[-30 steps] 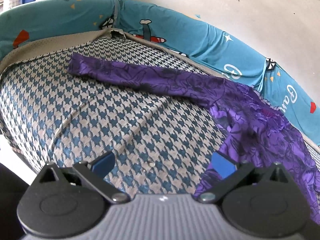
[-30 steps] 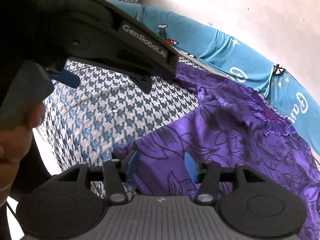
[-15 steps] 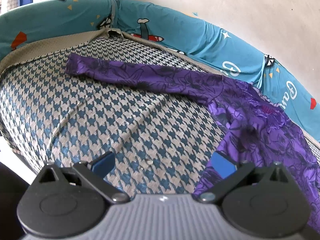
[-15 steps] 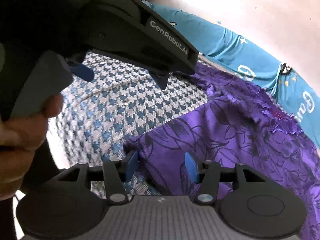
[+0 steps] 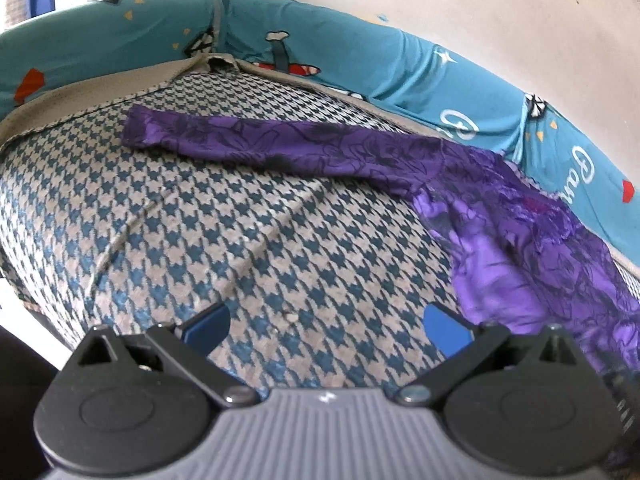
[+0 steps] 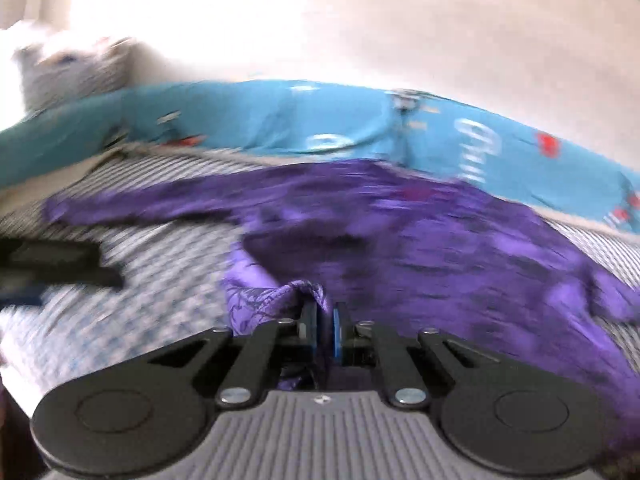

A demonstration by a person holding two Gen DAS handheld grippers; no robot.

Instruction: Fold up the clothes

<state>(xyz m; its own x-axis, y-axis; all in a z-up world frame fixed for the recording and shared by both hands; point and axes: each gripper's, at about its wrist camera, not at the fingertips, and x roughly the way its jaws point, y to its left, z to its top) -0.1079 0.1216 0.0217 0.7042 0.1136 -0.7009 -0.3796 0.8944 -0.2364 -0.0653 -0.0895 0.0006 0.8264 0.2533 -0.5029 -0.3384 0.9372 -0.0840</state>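
One garment: a purple floral-print long-sleeved top (image 5: 500, 216) on the houndstooth bedcover (image 5: 240, 240); body on the right, one sleeve (image 5: 260, 140) stretched out far-left toward the teal printed bolster (image 5: 360, 56).
Two tools: left gripper (image 5: 326, 326) hangs over bare bedcover with its blue pads wide apart and nothing between them; right gripper (image 6: 324, 330) has its pads pinched tight on a bunched bit of the top's near-left hem.
Fabric feel: thin, shiny, silky-looking stuff, so I'd guess very light, floppy and a bit slippery. It'll drape and slide, not hold a crease by itself.
Where to grab: edges and corners. Hem corner is already taken by the right one; for the left I'd go for the sleeve cuff at far left or the shoulder seam, so the sleeve can be laid across the body.
Watch out: right wrist view is smeared, so I can't tell how much cloth is in the pinch. A shallow bite on slick fabric could slip.
Fold progress: looks barely begun, sleeve not folded in yet.
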